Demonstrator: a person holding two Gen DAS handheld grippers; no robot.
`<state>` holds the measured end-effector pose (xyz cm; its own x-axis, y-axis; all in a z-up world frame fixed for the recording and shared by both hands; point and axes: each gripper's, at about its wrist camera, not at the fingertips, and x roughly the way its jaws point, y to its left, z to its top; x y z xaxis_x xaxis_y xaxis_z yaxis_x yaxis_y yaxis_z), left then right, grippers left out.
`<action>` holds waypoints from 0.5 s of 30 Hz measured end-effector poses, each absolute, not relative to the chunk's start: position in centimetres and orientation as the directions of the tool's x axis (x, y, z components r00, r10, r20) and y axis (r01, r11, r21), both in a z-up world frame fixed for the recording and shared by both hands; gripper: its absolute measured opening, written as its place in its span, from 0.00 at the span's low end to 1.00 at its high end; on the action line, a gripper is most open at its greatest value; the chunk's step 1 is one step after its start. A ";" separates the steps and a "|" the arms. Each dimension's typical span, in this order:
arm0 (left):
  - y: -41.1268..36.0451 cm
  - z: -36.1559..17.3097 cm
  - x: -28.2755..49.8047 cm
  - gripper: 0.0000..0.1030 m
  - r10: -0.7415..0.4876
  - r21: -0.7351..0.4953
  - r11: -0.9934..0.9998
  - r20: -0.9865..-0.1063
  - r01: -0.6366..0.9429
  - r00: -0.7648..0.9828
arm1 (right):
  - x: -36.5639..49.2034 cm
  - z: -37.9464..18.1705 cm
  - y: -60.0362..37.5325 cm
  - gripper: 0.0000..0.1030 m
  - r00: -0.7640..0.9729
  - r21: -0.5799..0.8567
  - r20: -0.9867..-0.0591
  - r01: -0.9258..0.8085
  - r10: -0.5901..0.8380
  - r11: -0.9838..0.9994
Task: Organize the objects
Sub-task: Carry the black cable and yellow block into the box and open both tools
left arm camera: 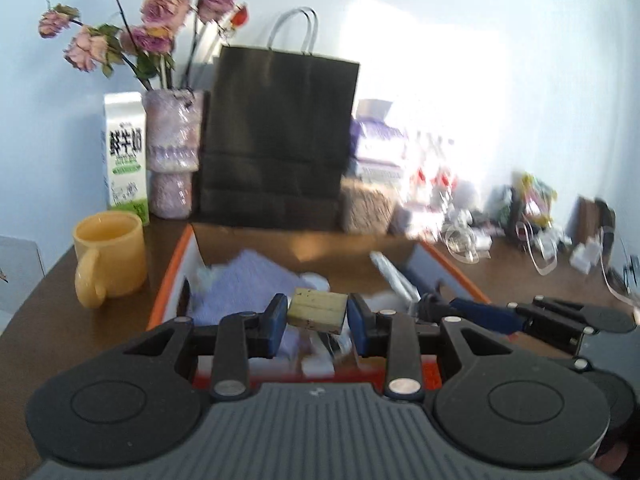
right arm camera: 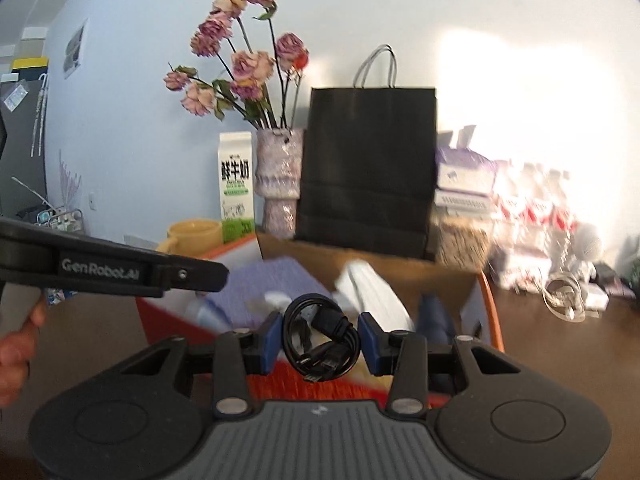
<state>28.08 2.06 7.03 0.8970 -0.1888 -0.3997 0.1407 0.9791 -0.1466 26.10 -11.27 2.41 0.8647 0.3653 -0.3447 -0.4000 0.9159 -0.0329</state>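
- Holding in my left gripper [left arm camera: 317,312]: one small tan block [left arm camera: 318,311], yellowish, a dark groove along its top face, pinched between both blue pads [left arm camera: 277,322], raised above the open box [left arm camera: 170,280].
- Holding in my right gripper [right arm camera: 320,340]: one coiled black cable [right arm camera: 320,338], plug ends tucked in the loop, clamped between the two blue pads, likewise above the box.
- Box: cardboard, orange-edged, lid flap open toward the wall; contents include a lilac cloth [left arm camera: 244,284] and a white packet [right arm camera: 372,292]; other contents blurred.
- My right gripper's dark frame shows at the right of the left view, just beside the box's right edge; my left gripper's arm crosses the left of the right view, with a hand [right arm camera: 16,354] below it.
- Yellow mug [left arm camera: 110,262]: upright on the brown table [left arm camera: 44,312], just left of the box.
- Milk carton [left arm camera: 125,152]: white and green, behind the mug.
- Vase [left arm camera: 173,152]: pinkish, with dried roses [left arm camera: 160,12], beside the carton.
- Black paper bag [left arm camera: 280,132]: upright behind the box, pale handles.
- Far right along the wall: assorted boxes, packets and loose cables, too blurred to itemise.
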 end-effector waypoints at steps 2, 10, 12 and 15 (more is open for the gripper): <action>2.4 7.6 28.9 0.32 -0.176 -0.153 0.980 -0.379 0.126 0.908 | 27.2 2.9 -10.5 0.39 0.869 -0.036 -0.336 -0.398 0.364 0.917; 3.7 7.9 32.9 0.32 -0.117 -0.159 0.985 -0.347 0.064 0.930 | 32.3 3.0 -8.5 0.39 0.872 -0.015 -0.329 -0.387 0.361 0.922; 3.9 7.4 33.8 0.32 -0.101 -0.150 0.988 -0.360 0.050 0.928 | 33.2 2.7 -8.2 0.39 0.871 -0.019 -0.334 -0.389 0.361 0.921; 4.1 7.0 34.5 0.33 -0.096 -0.137 0.989 -0.366 0.048 0.926 | 34.0 2.2 -8.1 0.39 0.869 -0.037 -0.339 -0.394 0.359 0.919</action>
<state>34.54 4.09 7.01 0.9255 -0.0956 -0.3664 0.0480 0.9894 -0.1370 33.98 -8.10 2.20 0.8694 0.3590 -0.3394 -0.3936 0.9186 -0.0365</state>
